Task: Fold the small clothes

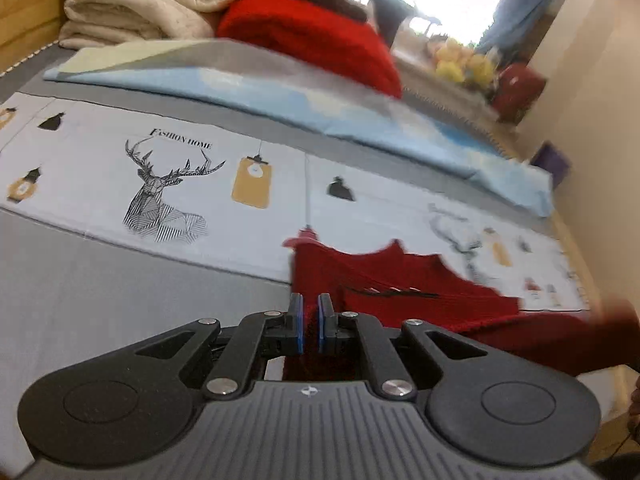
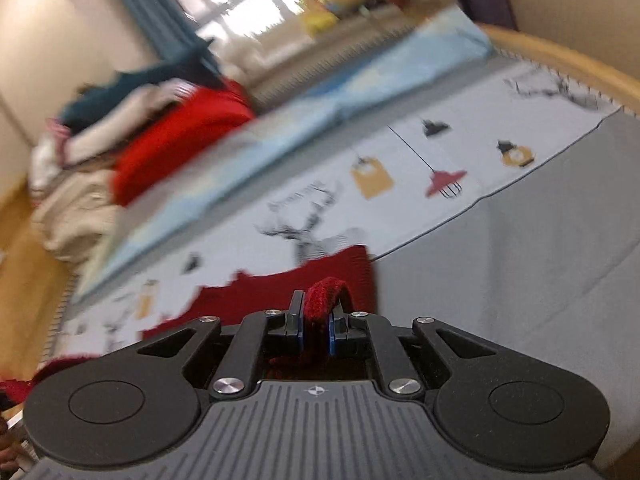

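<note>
Knit ribbing bunched between the blue pads of my left gripper (image 1: 311,322), which gripped one edge of the dark red sweater (image 1: 404,292). My right gripper (image 2: 316,320) pinched a thick, rolled fold of the same garment (image 2: 288,292). It draped onto the smooth grey bed sheet (image 1: 100,280), overlapping a pale deer-printed panel (image 1: 168,184). Farther back lay a light blue cloth (image 1: 280,96), a fuzzy bright red blanket (image 1: 316,36) and stacked cream blankets (image 1: 140,4).

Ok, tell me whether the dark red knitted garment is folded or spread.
Spread: dark red knitted garment stretches between left gripper and right gripper.
</note>
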`<move>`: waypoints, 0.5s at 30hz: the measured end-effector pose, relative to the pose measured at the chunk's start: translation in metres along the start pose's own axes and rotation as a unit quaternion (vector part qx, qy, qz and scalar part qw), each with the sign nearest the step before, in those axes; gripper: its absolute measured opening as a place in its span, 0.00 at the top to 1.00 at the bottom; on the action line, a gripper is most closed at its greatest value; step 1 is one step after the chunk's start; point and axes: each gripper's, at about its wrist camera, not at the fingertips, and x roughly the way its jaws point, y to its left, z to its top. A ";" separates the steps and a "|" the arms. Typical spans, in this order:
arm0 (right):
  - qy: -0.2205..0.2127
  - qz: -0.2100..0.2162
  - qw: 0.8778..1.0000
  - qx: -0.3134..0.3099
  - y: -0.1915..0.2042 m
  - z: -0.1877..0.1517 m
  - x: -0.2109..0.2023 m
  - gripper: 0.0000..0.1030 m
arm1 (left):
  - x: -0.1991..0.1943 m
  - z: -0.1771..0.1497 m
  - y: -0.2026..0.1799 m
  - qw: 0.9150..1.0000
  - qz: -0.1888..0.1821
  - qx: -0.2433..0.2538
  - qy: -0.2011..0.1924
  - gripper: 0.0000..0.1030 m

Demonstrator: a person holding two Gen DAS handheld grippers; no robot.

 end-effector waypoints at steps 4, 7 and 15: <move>-0.013 -0.074 0.997 -0.012 -0.009 0.006 0.052 0.75 | 0.046 0.009 0.034 0.998 0.008 -0.061 -0.002 0.60; 0.021 -0.084 0.996 0.011 -0.027 -0.007 0.075 0.72 | 0.079 -0.011 0.054 0.994 0.017 -0.080 0.066 0.58; 0.104 -0.039 0.993 0.044 -0.040 -0.024 0.131 0.60 | 0.139 -0.028 0.069 0.983 -0.011 -0.102 0.154 0.54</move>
